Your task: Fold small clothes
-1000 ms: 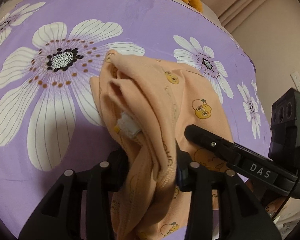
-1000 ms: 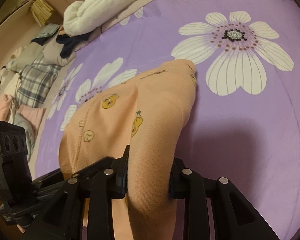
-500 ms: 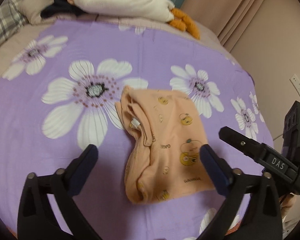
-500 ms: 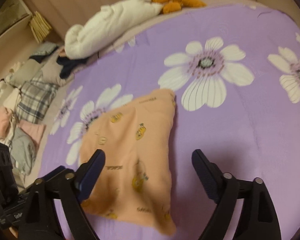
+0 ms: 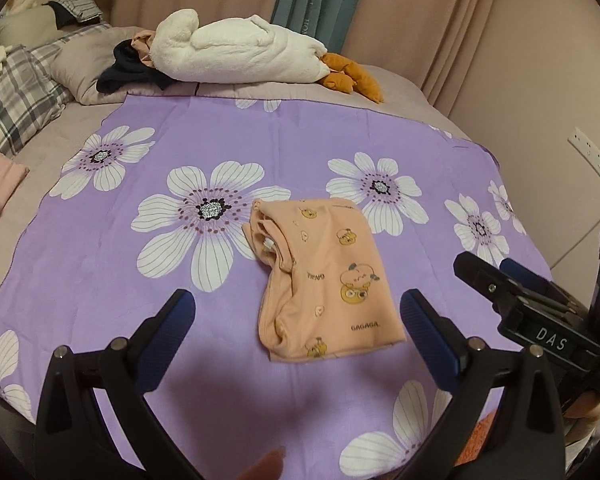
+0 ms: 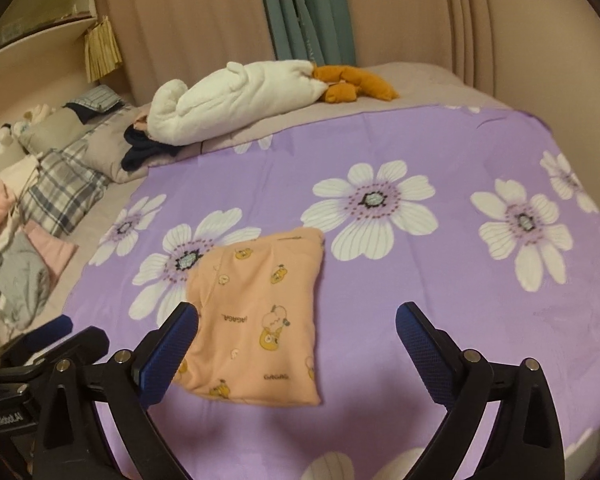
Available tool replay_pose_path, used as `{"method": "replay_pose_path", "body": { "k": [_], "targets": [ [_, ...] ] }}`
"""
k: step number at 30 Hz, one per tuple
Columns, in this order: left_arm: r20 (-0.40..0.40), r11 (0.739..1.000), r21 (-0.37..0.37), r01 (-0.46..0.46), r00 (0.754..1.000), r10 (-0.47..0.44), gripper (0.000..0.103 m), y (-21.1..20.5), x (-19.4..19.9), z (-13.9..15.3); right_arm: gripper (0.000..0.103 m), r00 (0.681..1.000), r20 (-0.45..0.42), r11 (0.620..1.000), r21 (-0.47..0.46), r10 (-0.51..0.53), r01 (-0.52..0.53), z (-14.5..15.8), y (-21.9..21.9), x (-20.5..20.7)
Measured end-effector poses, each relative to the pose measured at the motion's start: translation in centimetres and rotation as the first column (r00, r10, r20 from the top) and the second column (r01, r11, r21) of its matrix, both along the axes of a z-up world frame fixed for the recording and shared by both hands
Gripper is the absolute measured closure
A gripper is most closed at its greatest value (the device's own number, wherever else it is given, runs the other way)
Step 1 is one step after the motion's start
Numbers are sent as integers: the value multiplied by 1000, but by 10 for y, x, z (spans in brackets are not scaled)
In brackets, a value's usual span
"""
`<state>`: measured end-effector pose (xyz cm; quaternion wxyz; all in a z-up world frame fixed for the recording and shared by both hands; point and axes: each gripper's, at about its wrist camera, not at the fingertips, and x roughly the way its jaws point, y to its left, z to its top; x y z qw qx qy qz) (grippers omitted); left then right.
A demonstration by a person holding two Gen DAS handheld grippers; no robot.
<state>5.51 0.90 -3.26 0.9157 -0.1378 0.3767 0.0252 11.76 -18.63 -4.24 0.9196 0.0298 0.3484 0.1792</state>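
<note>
Nearest the viewer, the left gripper [image 5: 298, 310] hangs above the bed with its jaws spread wide and nothing between them. The right gripper [image 6: 296, 322] does the same beside it; its jaws have just been opening, and they too are empty. In the left wrist view the right gripper's black body juts in from the right edge, so the two tools sit close together, side by side.

Just beyond both sets of jaws lies the peach baby garment [image 5: 326, 284], printed with small cartoon bears. It rests flat on the purple flowered sheet [image 5: 100, 264], folded into a compact rectangle with one bunched, layered edge on its left side in the left view, where a white label peeks out. No jaw touches it. Both grippers standing wide and clear of the cloth suggests the fold on this piece is finished and it has been let go to lie where it is.

The sheet is spread across the bed as a smooth folding surface, its big white flowers surrounding the garment.

Farther back, past the sheet's far edge, lies a white plush toy [image 5: 236, 50] with orange feet. To the left are plaid pillows [image 6: 62, 196] and a heap of other clothes [image 6: 18, 280], probably waiting to be folded. Beige and teal curtains close off the background.
</note>
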Motion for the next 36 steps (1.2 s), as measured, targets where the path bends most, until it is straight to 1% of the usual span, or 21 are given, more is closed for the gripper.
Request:
{"method": "replay_pose_path", "body": {
  "k": [9,14,24,36],
  "targets": [
    [-25,1000,19,-16,1000,16,0,-2,-12,-3,4,1000,-18,1000,-9,-1,1,-3,2,-11],
    [-41,1000,24,-9,999,10,0,-5,-15,-5,4,1000,-17,1000,-11,5,-5,-3,5,-16],
    [-79,1000,24,-7,997,9,0,-4,-16,-10,4,1000,-29,1000,-16,8,-8,-3,8,-20],
    [-91,1000,27,7,996,-4,0,-6,-13,-13,4,999,-34,1000,-24,6,-7,-6,10,-22]
  ]
}}
